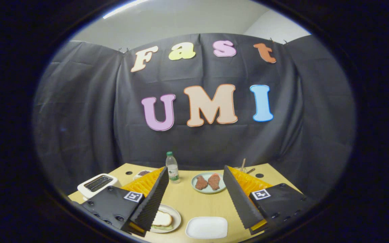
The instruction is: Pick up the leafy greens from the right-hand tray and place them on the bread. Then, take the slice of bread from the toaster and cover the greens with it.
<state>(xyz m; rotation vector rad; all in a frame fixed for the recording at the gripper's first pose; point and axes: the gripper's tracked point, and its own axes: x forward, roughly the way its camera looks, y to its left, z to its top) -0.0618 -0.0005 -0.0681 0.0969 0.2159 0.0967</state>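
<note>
My gripper point(195, 171) is open and held above the wooden table point(187, 202), with nothing between its fingers. A round white plate point(176, 216) lies by the base of the left finger, which partly hides it. A slice of bread point(163, 219) rests on that plate. A strip of leafy green point(162, 227) peeks out from under the slice's near edge. The white toaster point(96, 185) stands left of the left finger, and its slots look dark. A white rectangular tray point(206, 227) lies low between the fingers, showing a plain white surface.
Just beyond the fingertips a pale green plate point(194, 186) holds two brown meat pieces point(208, 182). A clear bottle point(172, 167) with a green cap stands by the left fingertip, with a small bowl point(143, 173) behind it. Some utensils point(245, 166) stick up at the back right.
</note>
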